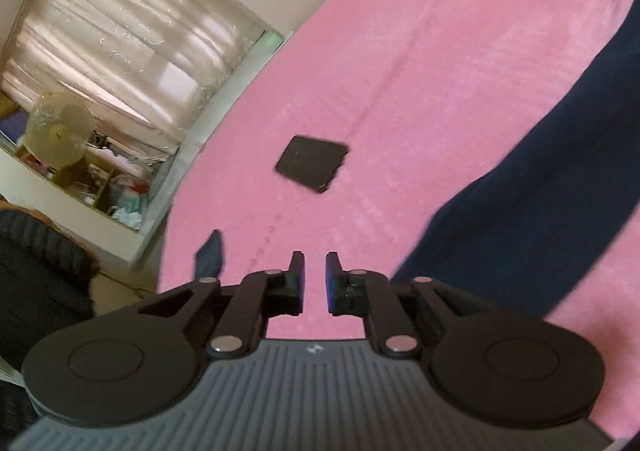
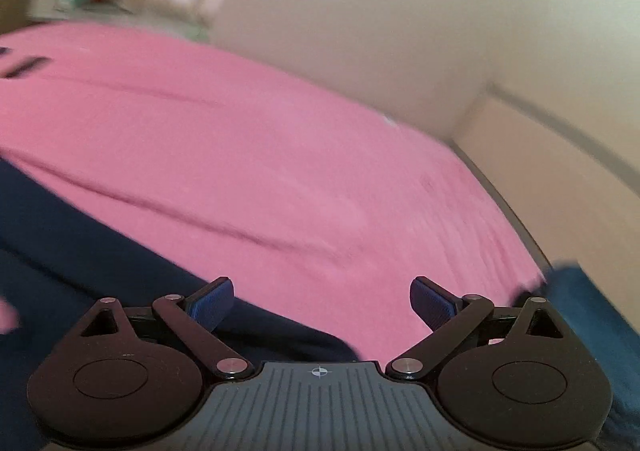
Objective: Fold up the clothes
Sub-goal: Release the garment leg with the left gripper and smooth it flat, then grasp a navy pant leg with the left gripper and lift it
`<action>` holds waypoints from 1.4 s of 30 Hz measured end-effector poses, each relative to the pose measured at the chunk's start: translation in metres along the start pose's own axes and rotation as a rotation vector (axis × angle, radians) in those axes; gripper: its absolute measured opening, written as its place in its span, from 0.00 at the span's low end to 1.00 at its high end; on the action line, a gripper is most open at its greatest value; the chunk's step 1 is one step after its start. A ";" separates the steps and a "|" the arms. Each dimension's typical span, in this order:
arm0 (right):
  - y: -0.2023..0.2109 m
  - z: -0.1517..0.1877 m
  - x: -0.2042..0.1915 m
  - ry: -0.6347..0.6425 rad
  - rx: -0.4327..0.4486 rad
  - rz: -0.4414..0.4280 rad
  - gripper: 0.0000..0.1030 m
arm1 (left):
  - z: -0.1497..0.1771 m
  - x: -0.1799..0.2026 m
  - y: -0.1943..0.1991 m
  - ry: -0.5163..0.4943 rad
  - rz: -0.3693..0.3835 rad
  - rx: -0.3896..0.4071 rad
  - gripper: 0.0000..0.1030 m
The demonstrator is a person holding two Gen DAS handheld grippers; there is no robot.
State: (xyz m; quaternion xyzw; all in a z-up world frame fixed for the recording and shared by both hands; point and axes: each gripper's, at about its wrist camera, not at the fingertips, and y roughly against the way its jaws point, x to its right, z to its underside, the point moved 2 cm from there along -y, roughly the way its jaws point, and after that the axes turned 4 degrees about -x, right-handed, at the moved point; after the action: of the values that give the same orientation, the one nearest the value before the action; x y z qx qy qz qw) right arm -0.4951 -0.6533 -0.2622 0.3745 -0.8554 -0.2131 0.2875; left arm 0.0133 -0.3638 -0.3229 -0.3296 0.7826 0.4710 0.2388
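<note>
Left wrist view: left claw (image 1: 315, 275) nearly closed, empty. Navy garment (image 1: 540, 191) at 3 o'clock on pink bed (image 1: 420, 51); soft, limp; grip an edge. Right claw (image 2: 322, 301) wide, empty.

Your left gripper (image 1: 315, 279) has glossy black linkage arms with silver rivet pins, round black hubs and a grey ribbed body bearing a small white mark. Its fingertips (image 1: 331, 283) carry blue pads. Your right gripper (image 2: 322, 305) is built alike, with ribbed blue pads (image 2: 432, 301) and a crosshair mark.
</note>
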 end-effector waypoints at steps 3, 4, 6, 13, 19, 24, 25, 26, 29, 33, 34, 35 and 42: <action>0.025 -0.007 -0.054 0.045 0.064 -0.229 0.94 | 0.008 0.035 0.028 -0.065 0.123 0.092 0.22; 0.029 -0.008 -0.074 0.090 0.071 -0.269 0.94 | 0.011 0.050 0.036 -0.104 0.155 0.119 0.25; 0.030 -0.007 -0.116 0.223 0.068 -0.333 0.81 | 0.017 0.082 0.050 -0.192 0.212 0.170 0.27; 0.003 0.001 -0.178 0.429 -0.003 -0.351 0.77 | 0.034 0.154 0.028 -0.581 0.121 0.193 0.29; 0.007 0.006 -0.177 0.412 -0.009 -0.320 0.77 | 0.038 0.143 0.001 -0.602 0.059 0.150 0.11; 0.014 0.004 -0.178 0.405 0.033 -0.317 0.77 | 0.053 0.126 0.009 -0.528 0.053 0.158 0.15; 0.012 0.004 -0.179 0.395 0.031 -0.316 0.77 | 0.057 0.123 0.011 -0.519 0.048 0.158 0.16; 0.010 0.003 -0.179 0.384 0.029 -0.314 0.77 | 0.059 0.123 0.010 -0.517 0.050 0.151 0.16; 0.012 0.002 -0.178 0.364 0.028 -0.313 0.77 | 0.063 0.127 0.004 -0.520 0.062 0.121 0.16; 0.024 0.001 -0.171 0.352 0.050 -0.294 0.77 | 0.050 0.104 0.021 -0.456 0.085 0.126 0.04; 0.026 0.001 -0.167 0.344 0.057 -0.288 0.77 | 0.044 0.092 0.030 -0.408 0.093 0.135 0.04; 0.028 0.001 -0.163 0.336 0.063 -0.283 0.77 | 0.035 0.073 0.041 -0.335 0.110 0.147 0.04; 0.016 -0.005 -0.152 0.239 0.064 -0.281 0.77 | -0.039 0.008 0.010 -0.188 -0.011 0.084 0.13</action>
State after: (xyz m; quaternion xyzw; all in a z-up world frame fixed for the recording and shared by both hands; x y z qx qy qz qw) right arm -0.4158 -0.5281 -0.2999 0.5220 -0.7607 -0.1779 0.3422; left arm -0.0020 -0.3975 -0.3059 -0.2780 0.7739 0.4655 0.3273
